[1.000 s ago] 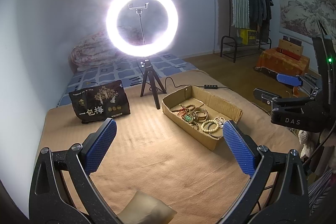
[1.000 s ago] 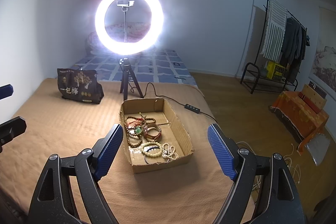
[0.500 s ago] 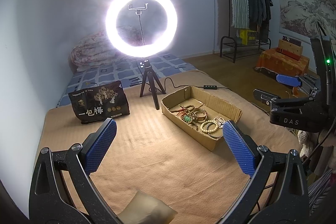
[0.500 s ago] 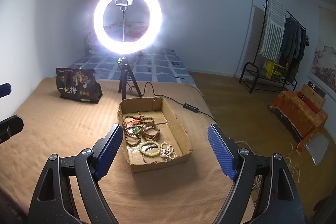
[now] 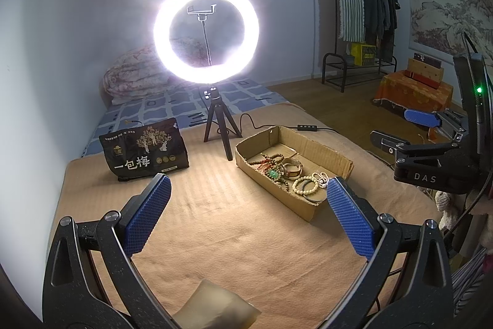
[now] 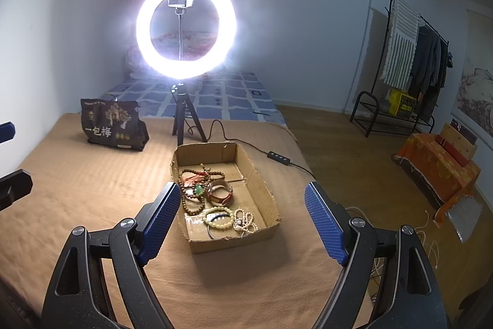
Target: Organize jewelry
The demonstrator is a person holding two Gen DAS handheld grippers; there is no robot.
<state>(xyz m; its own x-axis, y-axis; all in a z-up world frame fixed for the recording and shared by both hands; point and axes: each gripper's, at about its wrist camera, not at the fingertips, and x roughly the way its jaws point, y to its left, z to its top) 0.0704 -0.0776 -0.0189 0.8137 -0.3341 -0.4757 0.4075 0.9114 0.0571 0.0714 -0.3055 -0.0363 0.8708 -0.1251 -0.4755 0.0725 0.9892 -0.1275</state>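
Both grippers empty, jaws wide apart: left gripper (image 5: 248,213), right gripper (image 6: 242,219). Jewelry (image 6: 212,199) heaped in cardboard box (image 6: 262,190), just ahead of your right fingertips. Lower right, single out pale bead bracelet (image 6: 219,217) nearest you; pinch one strand only, avoid tangled neighbours.

1. Black snack bag (image 5: 144,150), standing on the bed ahead and to the left of your left tongs (image 5: 243,211): large white characters "一包梅" across its lower front. You see the same bag (image 6: 113,125) far ahead and left of your right tongs (image 6: 242,221), with the same characters. The smaller print and the round seals on it are too small to read.

2. Black body of your right tongs (image 5: 437,168), seen off to the right of your left tongs: white capitals "DAS" on its side.

3. No other writing is legible.
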